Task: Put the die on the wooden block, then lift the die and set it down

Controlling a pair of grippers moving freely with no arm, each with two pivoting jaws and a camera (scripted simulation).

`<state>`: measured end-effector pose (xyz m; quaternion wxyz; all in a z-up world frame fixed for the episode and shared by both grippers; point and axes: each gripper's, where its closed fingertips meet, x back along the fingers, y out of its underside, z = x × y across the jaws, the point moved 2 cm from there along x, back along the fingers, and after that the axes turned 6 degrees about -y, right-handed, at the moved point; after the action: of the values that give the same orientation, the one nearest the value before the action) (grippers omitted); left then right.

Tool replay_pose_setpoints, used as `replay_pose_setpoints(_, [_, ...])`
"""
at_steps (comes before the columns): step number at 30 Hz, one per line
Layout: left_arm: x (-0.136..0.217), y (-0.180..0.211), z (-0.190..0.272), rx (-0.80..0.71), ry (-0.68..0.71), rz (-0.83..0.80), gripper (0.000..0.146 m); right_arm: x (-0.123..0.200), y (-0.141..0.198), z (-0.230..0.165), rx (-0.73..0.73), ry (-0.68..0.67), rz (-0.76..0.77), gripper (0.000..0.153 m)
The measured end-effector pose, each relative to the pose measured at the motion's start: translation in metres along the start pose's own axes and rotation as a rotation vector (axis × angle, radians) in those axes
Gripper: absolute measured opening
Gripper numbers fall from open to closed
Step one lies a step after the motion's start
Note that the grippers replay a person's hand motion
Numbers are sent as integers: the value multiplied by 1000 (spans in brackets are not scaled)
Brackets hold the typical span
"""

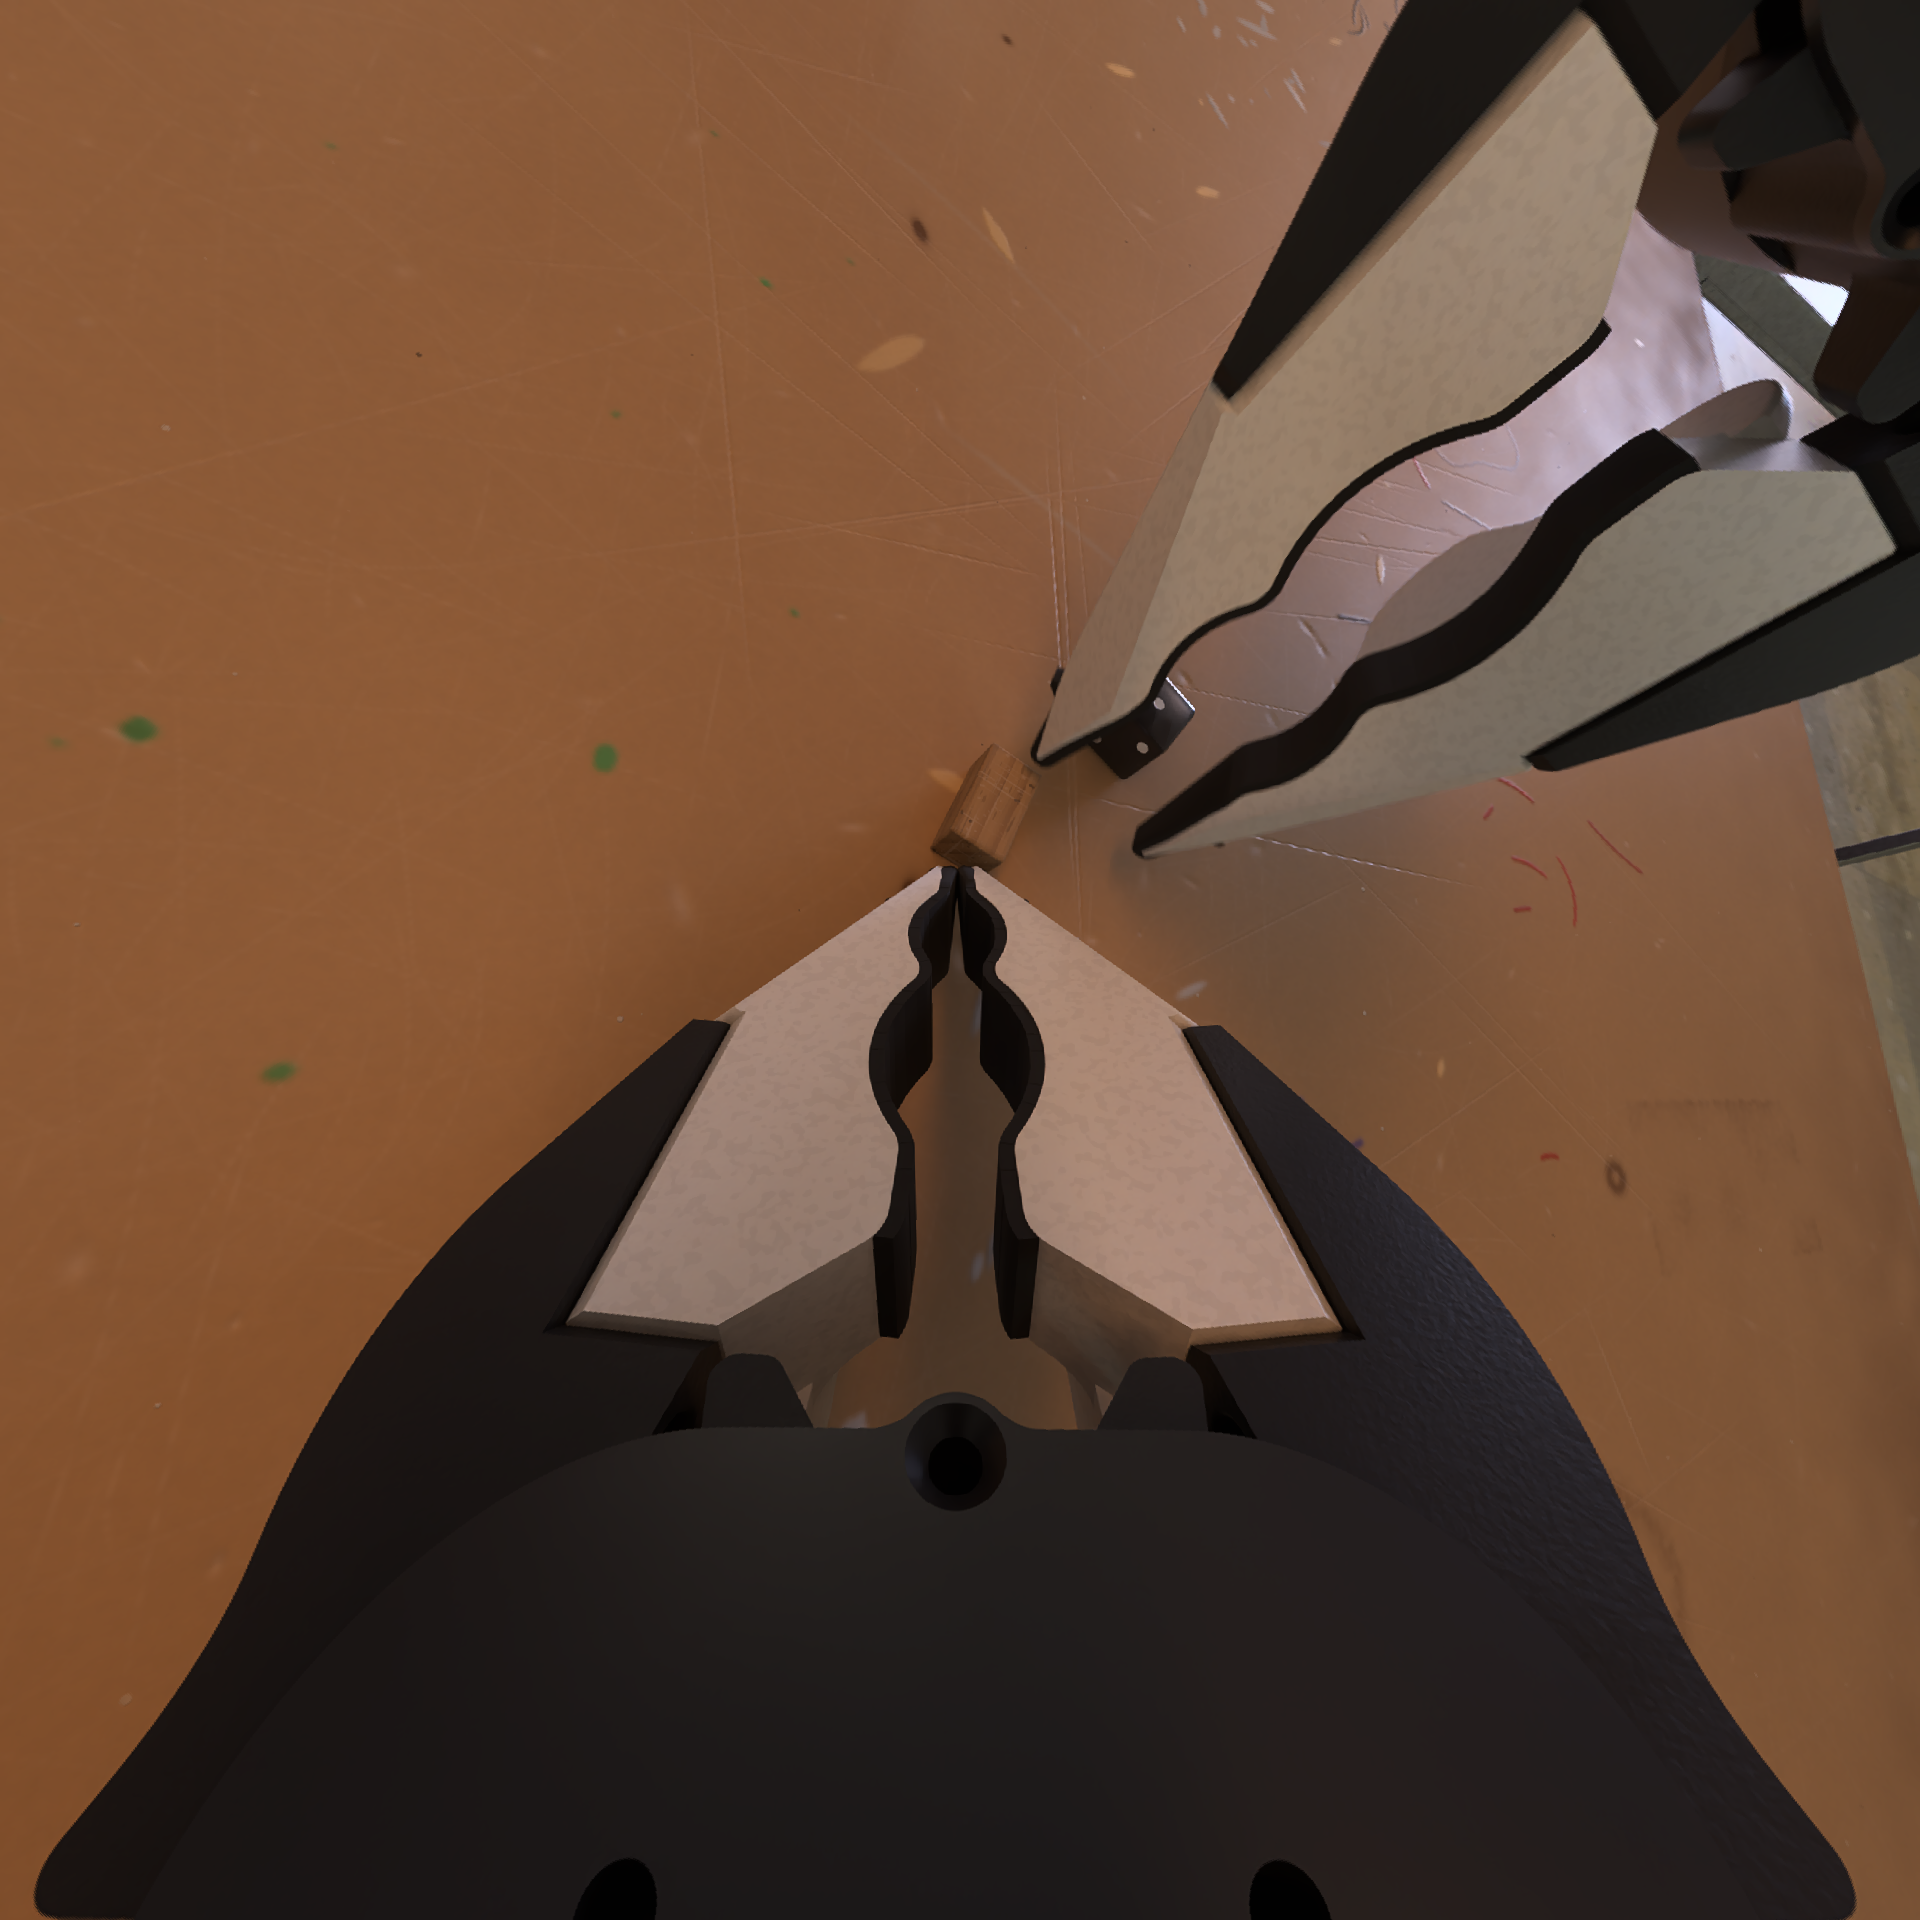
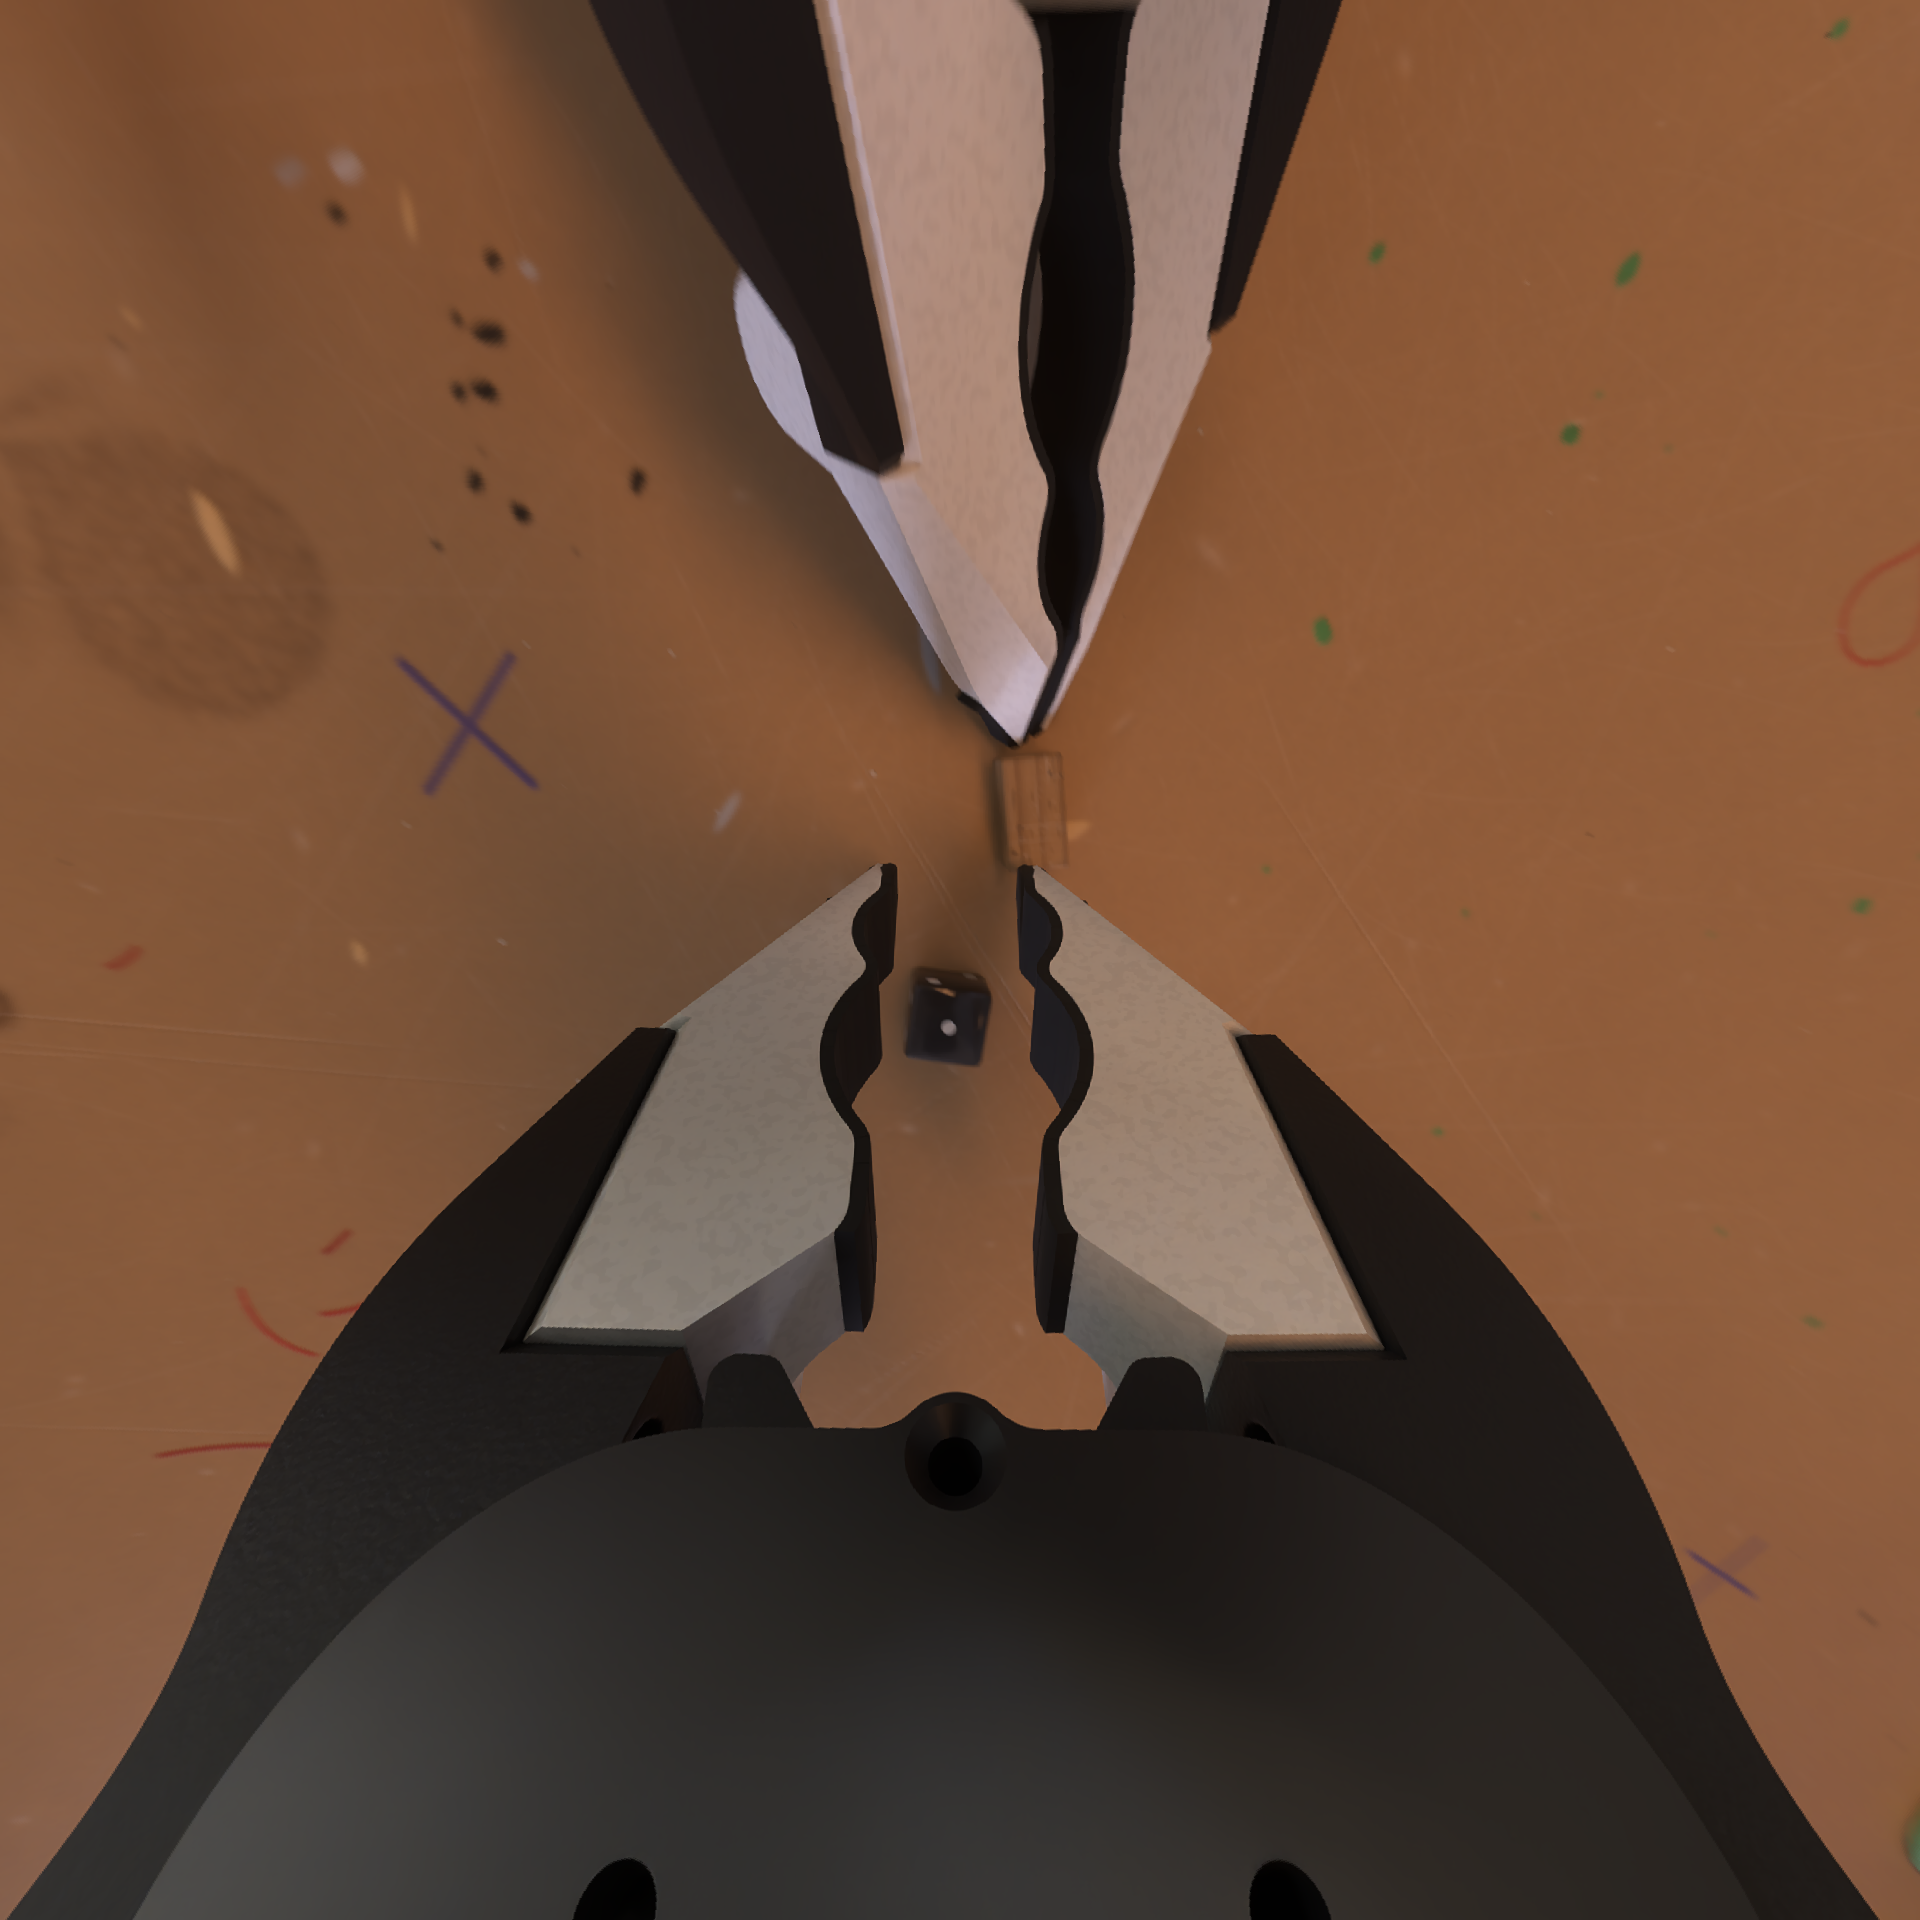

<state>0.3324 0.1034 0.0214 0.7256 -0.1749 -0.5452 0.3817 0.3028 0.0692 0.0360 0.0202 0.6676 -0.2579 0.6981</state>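
Straddling the die [image 2: 945, 1023], right gripper [image 2: 954, 883] is open, not touching; left gripper [image 1: 958, 878] closed, empty, near block [image 1: 985, 807].

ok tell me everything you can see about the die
The die is a small black cube with white pips and slightly rounded edges, looking like glossy plastic. It sits on the brown table, not on the wooden block, which lies just beyond it. It is between the open fingers of the right gripper, closer to one finger; contact is unclear. In the left wrist view that finger partly hides it.
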Motion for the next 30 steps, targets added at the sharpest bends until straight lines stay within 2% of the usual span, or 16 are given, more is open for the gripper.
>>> replay_pose_setpoints(5, [0, 0, 0, 1, 1, 0, 0, 0, 17, 0, 97, 146, -92, 27])
replay_pose_setpoints(10, [0, 0, 0, 1, 1, 0, 0, 6, 24, -13, 16, 70, -63, 42])
replay_pose_setpoints(16, [0, 0, 0, -2, -3, -1, 0, 14, 27, -5, -133, 44, 18, 43])
replay_pose_setpoints(21, [0, 0, 0, -4, -4, 0, 0, 7, 32, -4, -129, 29, 9, 43])
replay_pose_setpoints(23, [0, 0, 0, -3, -3, 0, 0, 4, 33, -3, -137, 18, 13, 39])
replay_pose_setpoints(26, [0, 0, 0, -1, -1, -1, 0, 2, 32, -2, -155, -3, 22, 16])
replay_pose_setpoints(30, [0, 0, 0, 1, 2, -1, 0, 3, 30, -1, -140, 2, 23, 16])
